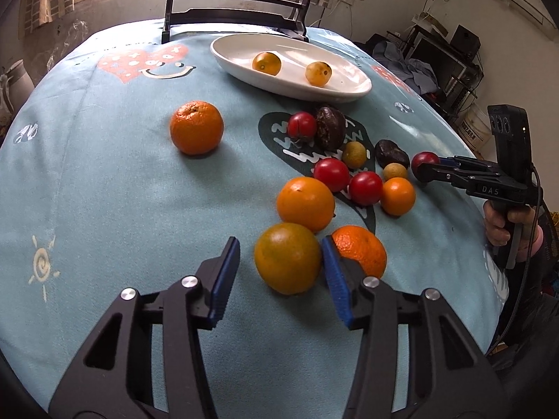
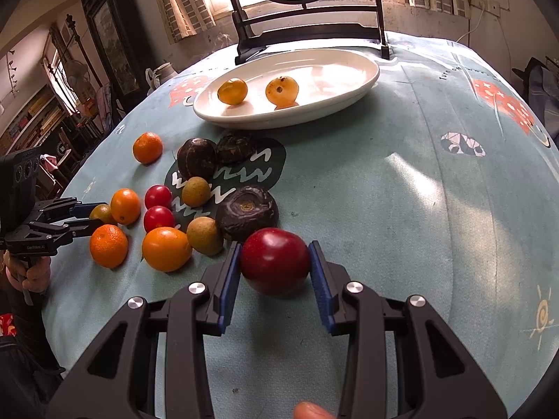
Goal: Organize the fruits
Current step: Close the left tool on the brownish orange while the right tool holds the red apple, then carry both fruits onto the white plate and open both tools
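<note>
My left gripper (image 1: 280,244) stands open around a green-tinged orange (image 1: 287,258) on the blue cloth. Its right pad (image 1: 333,279) touches the fruit, while a strip of cloth shows between the fruit and the left pad (image 1: 223,279). In the right wrist view this gripper (image 2: 96,214) sits at the far left by the same orange (image 2: 102,212). My right gripper (image 2: 275,246) is shut on a dark red plum (image 2: 274,262); it also appears in the left wrist view (image 1: 421,169) at the right. A white oval plate (image 2: 279,120) at the back holds two yellow fruits.
Loose fruit crowds the cloth: a mandarin (image 1: 361,249) behind my left gripper's right pad, an orange (image 1: 305,203), red tomatoes (image 1: 331,174), dark wrinkled fruits (image 2: 246,211), and a lone mandarin (image 1: 196,127). A dark wooden stand (image 2: 307,35) rises behind the plate.
</note>
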Tool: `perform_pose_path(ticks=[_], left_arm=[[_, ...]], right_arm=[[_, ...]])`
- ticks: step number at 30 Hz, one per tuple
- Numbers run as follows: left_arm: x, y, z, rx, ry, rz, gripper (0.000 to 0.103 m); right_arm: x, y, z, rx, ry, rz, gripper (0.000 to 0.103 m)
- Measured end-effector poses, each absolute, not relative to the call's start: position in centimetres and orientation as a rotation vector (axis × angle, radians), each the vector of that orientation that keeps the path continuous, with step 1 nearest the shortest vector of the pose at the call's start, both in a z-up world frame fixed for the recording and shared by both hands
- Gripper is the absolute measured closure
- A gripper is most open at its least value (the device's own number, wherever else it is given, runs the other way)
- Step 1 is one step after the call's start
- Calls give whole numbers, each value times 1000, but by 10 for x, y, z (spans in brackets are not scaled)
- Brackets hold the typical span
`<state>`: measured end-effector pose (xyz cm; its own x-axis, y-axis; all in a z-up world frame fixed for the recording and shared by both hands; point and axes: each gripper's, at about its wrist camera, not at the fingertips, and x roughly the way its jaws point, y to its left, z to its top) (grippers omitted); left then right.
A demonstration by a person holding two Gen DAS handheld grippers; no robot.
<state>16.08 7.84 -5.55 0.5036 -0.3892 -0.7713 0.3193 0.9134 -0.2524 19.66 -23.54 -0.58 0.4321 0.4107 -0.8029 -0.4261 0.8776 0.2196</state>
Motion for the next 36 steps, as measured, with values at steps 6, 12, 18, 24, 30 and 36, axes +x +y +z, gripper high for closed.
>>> perform_pose_path(ticks=[6,12,18,24,30,36], left_arm=[[162,85,-59,-125,975,-448,54],[163,86,-60,-171,982,-478,64],[160,90,-56,-182,953,-451,65],[182,96,-27,-220,911,-401,65],[254,61,12,-147,850,-367,64],[338,21,9,-56,866,-285,64]], right_arm=[[197,-235,-6,-18,995,522,64],[196,-237,-5,-15,992,524,64],[194,-240,1,13,966,539,64],[204,-234,19,51,907,567,64],[256,-217,40,60,786,513,64],[310,-205,21,43,803,449,64]])
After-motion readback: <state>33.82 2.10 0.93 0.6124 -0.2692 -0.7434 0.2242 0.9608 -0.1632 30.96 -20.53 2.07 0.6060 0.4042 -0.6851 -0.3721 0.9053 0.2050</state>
